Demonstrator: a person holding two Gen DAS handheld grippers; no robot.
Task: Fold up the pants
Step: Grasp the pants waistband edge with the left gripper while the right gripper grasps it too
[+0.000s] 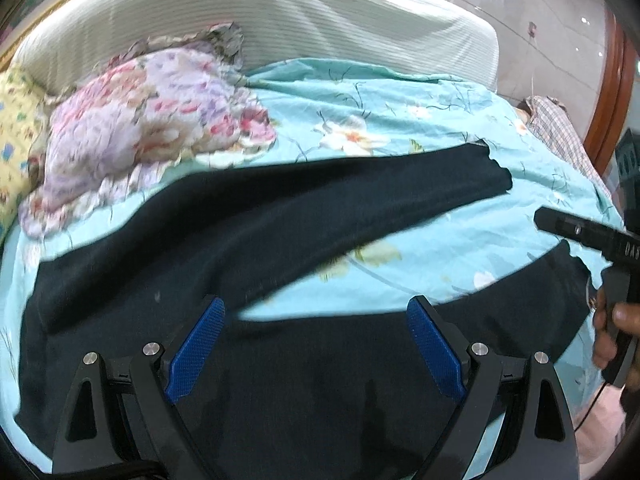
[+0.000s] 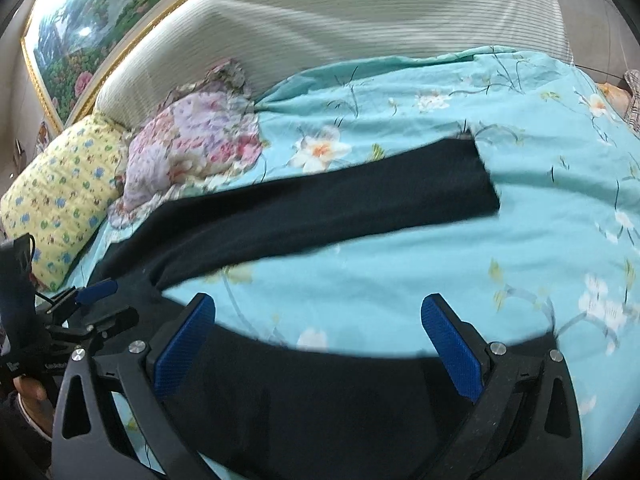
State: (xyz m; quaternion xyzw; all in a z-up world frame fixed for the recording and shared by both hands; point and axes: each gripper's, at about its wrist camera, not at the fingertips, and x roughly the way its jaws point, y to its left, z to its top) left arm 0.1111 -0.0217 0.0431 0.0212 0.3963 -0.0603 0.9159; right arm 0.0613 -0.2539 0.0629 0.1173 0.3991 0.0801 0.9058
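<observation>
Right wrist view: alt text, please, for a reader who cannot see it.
Dark pants lie spread on a turquoise floral bedsheet, legs apart in a V. The right gripper hangs open over the near leg. Floral pillows sit far left.

A bed is spread with a turquoise floral sheet (image 2: 400,264). Ahead of the gripper, a headboard (image 2: 320,28) wrapped in pale striped cloth is seen. To its left, a floral pillow (image 2: 192,152) and a yellow patterned pillow (image 2: 60,200) are laid side by side. Beyond the headboard, a gold-framed landscape painting (image 2: 80,32) is hung. To the right, a tiled wall (image 1: 552,40) and curved wooden trim (image 1: 612,80) are visible.
</observation>
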